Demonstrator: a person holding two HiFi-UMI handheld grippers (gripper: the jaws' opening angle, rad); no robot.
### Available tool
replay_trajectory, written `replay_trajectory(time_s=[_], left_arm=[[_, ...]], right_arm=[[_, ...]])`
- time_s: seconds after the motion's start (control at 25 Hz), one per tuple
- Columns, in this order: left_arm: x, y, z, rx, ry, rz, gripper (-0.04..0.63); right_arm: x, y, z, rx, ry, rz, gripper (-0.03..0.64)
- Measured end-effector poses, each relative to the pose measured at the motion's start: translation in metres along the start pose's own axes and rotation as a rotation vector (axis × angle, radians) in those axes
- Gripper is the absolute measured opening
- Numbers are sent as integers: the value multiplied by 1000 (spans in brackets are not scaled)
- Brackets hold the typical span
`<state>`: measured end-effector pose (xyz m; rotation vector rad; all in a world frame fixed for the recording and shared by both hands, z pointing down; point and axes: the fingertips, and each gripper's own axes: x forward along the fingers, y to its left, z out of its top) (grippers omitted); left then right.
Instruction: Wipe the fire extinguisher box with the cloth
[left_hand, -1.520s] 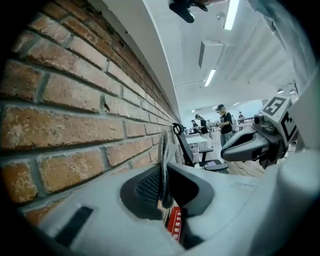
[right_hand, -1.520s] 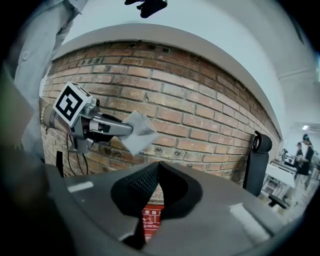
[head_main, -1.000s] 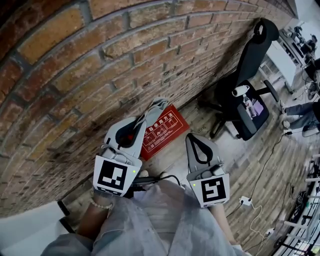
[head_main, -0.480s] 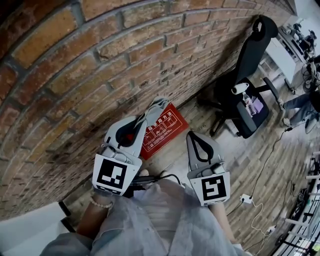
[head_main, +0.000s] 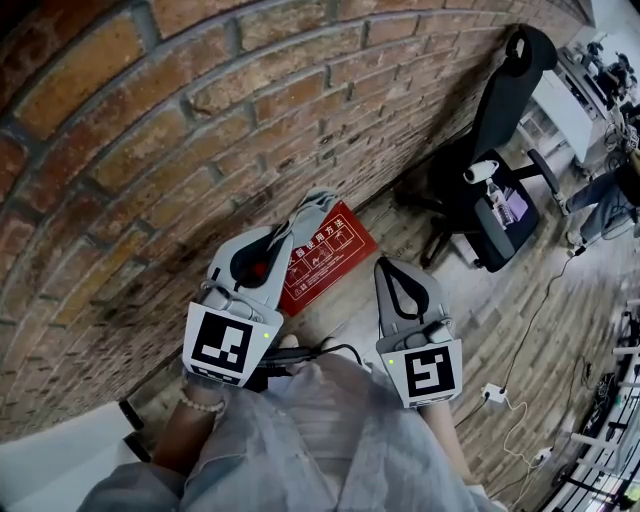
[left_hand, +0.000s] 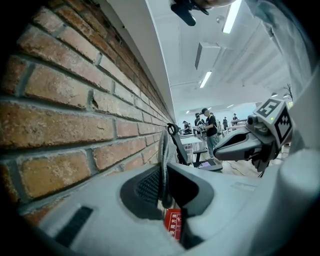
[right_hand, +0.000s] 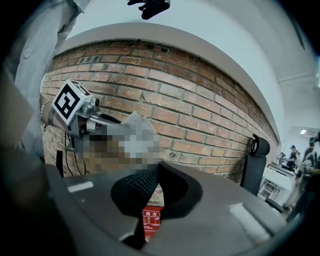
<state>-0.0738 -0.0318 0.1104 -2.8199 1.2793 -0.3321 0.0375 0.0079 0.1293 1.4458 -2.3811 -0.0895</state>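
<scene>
The red fire extinguisher box sits on the wooden floor at the foot of the brick wall. Its printed face is toward the camera, and I cannot tell whether it lies flat or leans on the bricks. It is below and just ahead of both tools, and neither touches it. The left gripper pinches a grey cloth between its jaws, and the fabric stands up past the tips as a thin fold. The right gripper has its jaws pressed together with nothing between them. This looks like the approach, with the wiping itself not yet begun. To do it well, the left tool should come down until the loose cloth, not the hard jaw tips, lies on the red face. It should then sweep in overlapping strokes from the wall side outward, with light pressure so the box does not slide. The free right tool could steady an edge if the box shifts. A firm pinch matters, or the fabric may drag out. Both tools are held side by side, pointing forward and down toward the wall, with the left one nearer the bricks. In the head view the left tip overlaps the box's left corner. The left wrist, wearing a bead bracelet, is tucked close to the body.
</scene>
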Motion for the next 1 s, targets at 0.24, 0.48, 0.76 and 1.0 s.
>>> replay_trajectory(time_s=[0.24,0.48,0.76,1.0], left_arm=[[3,0,-2,7,5,-5,9],[5,-1,-5,-12,10,-14,9],[6,-1,-8,3,22,-26,9],[9,-2,-9,-15,25,-39,9]], right_arm=[[2,2,-4,0,11,6,6],[5,2,-6,-4,15,12,6],[7,3,-7,-6,23,14,6],[9,2,-7,-5,23,12,6]])
